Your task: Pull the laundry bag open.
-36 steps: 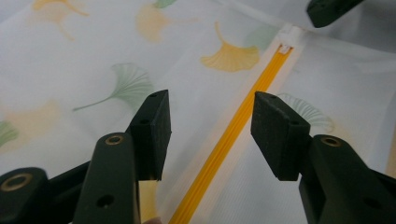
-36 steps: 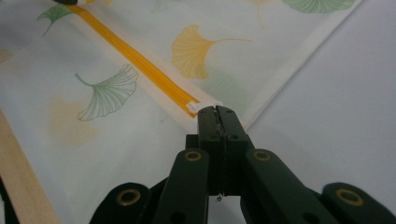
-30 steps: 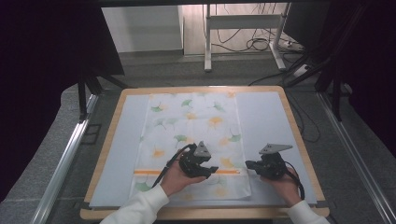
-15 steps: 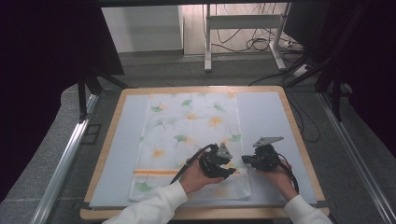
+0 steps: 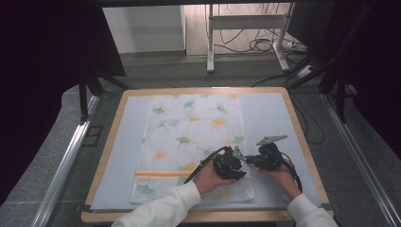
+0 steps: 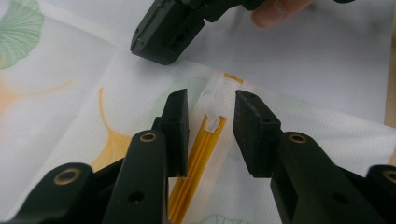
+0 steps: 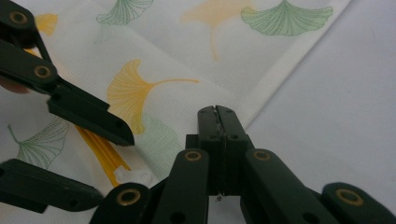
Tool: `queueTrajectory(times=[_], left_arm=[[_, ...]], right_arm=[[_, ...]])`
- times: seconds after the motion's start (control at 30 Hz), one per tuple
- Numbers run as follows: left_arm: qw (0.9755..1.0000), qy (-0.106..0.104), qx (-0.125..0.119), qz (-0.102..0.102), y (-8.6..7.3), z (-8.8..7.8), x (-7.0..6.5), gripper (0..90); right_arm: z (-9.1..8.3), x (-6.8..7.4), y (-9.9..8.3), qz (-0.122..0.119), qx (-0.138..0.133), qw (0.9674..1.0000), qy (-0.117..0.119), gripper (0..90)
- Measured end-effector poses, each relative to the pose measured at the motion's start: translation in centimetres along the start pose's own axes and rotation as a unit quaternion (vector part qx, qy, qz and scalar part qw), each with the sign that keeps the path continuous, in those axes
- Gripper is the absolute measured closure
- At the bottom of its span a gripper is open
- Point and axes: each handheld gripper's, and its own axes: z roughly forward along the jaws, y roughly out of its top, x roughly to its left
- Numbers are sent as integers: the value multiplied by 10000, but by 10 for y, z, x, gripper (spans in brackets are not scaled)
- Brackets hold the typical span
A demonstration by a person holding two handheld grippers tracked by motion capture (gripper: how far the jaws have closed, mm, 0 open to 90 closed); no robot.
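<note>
The ginkgo-print cloth (image 5: 194,142) lies flat on the surface (image 5: 269,113), its long axis running from the near edge to the far edge, an orange stripe (image 5: 163,174) crossing it near the near end. Bare surface lies open on both sides. At the cloth's near right edge, the left hand-held gripper (image 6: 210,123) has been closing, jaws still apart, astride a small white tab (image 6: 212,109) at the stripe's end. The right hand-held gripper (image 7: 219,114) is clenched on nothing, just beside.
</note>
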Motion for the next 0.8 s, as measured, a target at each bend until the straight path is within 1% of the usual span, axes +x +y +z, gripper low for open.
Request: queueTrajectory(times=[0.1,0.13,0.17,0.23,0.33,0.4,0.5,0.57,0.7,0.8], left_arm=[[10000,-6,16,28,1,3,-1,674],[9999,0,67,92,3,5,-1,682],[9999,8,83,113,4,5,-1,687],[9999,-3,103,111,7,7,0,695],[9998,1,135,137,8,8,0,738],[9996,6,182,205,8,9,0,769],[9995,4,179,260,7,11,-1,804],[9994,-79,191,273,7,10,-1,847],[9994,-63,157,300,6,9,-1,852],[9994,-64,71,327,4,8,-1,863]], right_arm=[[0,-1,0,22,-4,10000,3,893],[-1,-2,0,68,6,10000,21,893],[0,-2,-1,93,-13,9999,36,893],[-1,-3,-1,111,-18,9999,64,893],[-1,-3,-1,108,-22,9999,56,894],[-1,-3,-2,104,-27,9999,51,893],[-1,-3,-2,114,-19,9999,62,893],[-1,-3,-2,116,-19,9999,60,894],[-1,-3,-2,118,-22,9999,61,894],[-1,-3,-2,121,-31,9999,55,893]])
